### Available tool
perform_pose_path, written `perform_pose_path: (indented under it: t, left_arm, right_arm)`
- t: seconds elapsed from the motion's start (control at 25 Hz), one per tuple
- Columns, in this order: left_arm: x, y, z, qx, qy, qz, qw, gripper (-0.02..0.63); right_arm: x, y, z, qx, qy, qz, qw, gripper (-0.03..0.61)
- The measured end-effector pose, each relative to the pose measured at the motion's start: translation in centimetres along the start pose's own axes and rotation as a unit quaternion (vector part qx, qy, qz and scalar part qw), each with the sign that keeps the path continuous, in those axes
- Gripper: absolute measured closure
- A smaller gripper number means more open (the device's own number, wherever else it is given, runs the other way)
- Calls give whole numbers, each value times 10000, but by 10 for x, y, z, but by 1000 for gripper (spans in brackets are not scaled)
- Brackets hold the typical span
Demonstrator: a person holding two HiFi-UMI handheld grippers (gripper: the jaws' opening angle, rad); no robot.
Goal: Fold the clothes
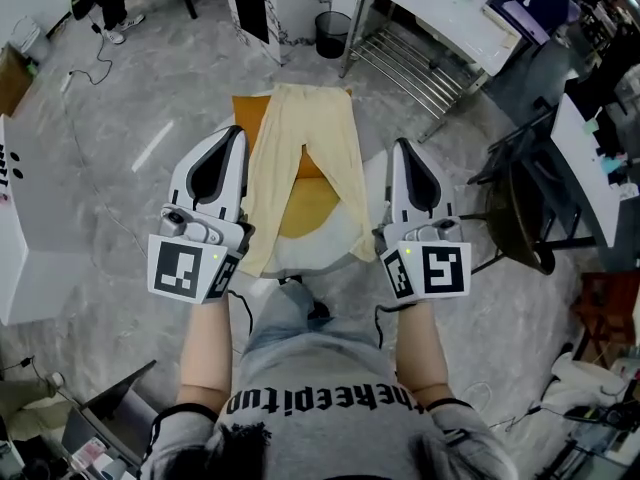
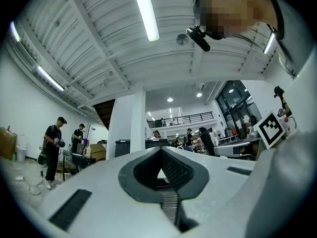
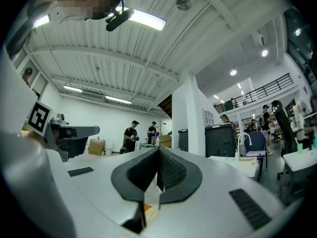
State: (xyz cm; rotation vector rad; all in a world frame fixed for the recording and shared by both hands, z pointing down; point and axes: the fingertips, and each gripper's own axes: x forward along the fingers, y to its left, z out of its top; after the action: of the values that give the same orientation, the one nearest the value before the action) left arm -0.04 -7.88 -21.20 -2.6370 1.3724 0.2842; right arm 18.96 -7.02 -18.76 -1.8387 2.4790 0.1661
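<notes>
Pale yellow trousers (image 1: 305,168) lie spread out below me, waist at the far end and the two legs running back toward my body. They rest on an orange and white surface (image 1: 252,118). My left gripper (image 1: 238,131) hovers along the left leg and its jaws are closed together in the left gripper view (image 2: 161,150). My right gripper (image 1: 402,145) hovers beside the right leg, shut as well (image 3: 158,150). Both point away from me, slightly upward. No cloth shows at either tip in the head view. A pale sliver shows through the right jaws' gap.
A black waste bin (image 1: 333,33), a metal rack (image 1: 410,63) and a white table (image 1: 440,13) stand beyond the trousers. A black chair (image 1: 525,208) is to the right, a white panel (image 1: 30,228) to the left. People (image 2: 52,148) stand in the hall.
</notes>
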Motion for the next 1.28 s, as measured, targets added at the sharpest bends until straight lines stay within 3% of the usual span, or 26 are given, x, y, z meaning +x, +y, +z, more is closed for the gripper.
perform_pose_path:
  t: [0.16,0.6,0.76,1.0,1.28]
  left_arm:
    - [19,30,-13,-73,-20,-62,10000,611]
    - [40,97,-106,-144,661,8,9977,611]
    - [48,106,-144,-149,861,-33,9962,611]
    - [62,106,-193,-166,918,-194,9955,611]
    - [60,102,-260,-183,1042,-154,9943,611]
  right_arm:
    - [40,7,-19,-11,189,44,9998,577]
    - [110,14,-119,333,1011,17,9943,577]
    - [121,9,-164,459,1341,13,9899,577]
    - [138,0,-213,502,1413,245,9884,577]
    - [142,-14,-288,583,1743,169,9828,577]
